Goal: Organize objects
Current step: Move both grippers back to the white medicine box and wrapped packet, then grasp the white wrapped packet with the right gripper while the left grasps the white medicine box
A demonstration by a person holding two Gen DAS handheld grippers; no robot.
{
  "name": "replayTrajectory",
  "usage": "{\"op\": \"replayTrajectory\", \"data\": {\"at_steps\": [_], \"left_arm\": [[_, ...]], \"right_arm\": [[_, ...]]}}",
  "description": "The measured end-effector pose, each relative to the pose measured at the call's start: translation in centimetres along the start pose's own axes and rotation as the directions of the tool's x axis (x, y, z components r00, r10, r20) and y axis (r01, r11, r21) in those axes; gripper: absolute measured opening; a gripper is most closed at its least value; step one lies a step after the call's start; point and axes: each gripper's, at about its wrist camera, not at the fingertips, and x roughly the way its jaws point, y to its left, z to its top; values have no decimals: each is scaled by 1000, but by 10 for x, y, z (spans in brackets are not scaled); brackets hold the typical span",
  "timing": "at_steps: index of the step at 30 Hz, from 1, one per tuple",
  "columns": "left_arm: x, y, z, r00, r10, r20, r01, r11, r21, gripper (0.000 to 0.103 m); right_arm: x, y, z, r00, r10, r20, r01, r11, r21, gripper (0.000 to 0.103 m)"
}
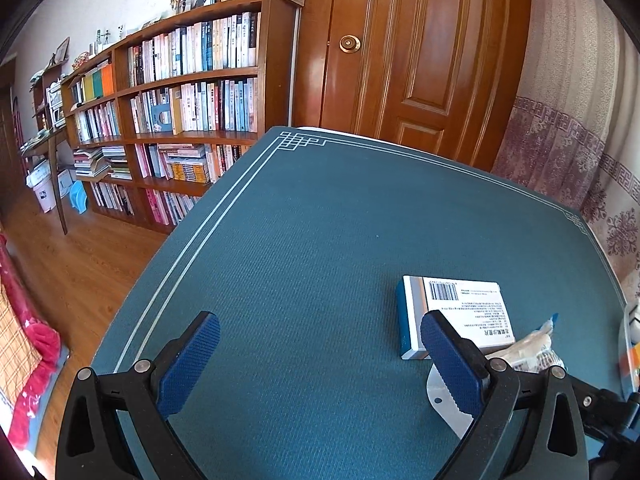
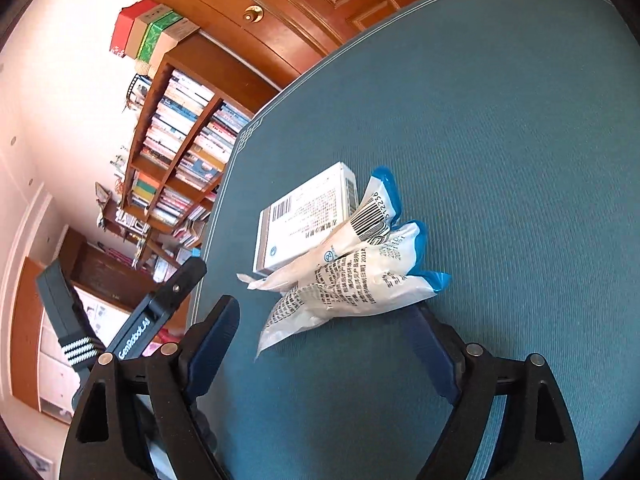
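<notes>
A white medicine box [image 1: 460, 312] with a barcode and a blue side lies flat on the teal table mat [image 1: 320, 220]. My left gripper [image 1: 320, 324] hovers open just left of it, its right fingertip near the box's near corner, with nothing between the pads. A silver foil piece [image 1: 442, 398] lies under that finger. In the right wrist view, two white packets with blue ends [image 2: 360, 276] lean on the box [image 2: 308, 216]. My right gripper [image 2: 324, 312] stands open around their near ends; the pads do not press on them.
The mat's left edge [image 2: 224, 200] drops off to a wooden floor [image 1: 80, 272]. A bookshelf [image 1: 180, 100] and a wooden door [image 1: 420, 52] stand behind the table, a patterned curtain [image 1: 580, 140] at the right. The left gripper's body [image 2: 140, 328] shows beside the right one.
</notes>
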Motion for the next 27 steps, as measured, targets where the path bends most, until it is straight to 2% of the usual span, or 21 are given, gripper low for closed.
{"op": "replayTrajectory", "data": {"at_steps": [13,19,22,24,27], "left_arm": [[9,16,0,999,19,-27,-21,998,-53,102],[11,24,0,999,38,-35,-40,996,-77,102],[12,27,0,998,41,-40,-44,995,-85,102],[12,28,-1,998,40,-42,-43,995,-87,102],[13,27,-1,998,39,-45,-42,996,-83,102]], "right_arm": [[35,28,33,991,-129,27,130,990,-45,86],[53,58,30,959,-277,53,282,935,-216,86],[61,70,22,935,-347,70,350,879,-323,85],[61,71,19,933,-352,76,356,867,-348,84],[53,64,18,939,-337,65,338,875,-348,79]]}}
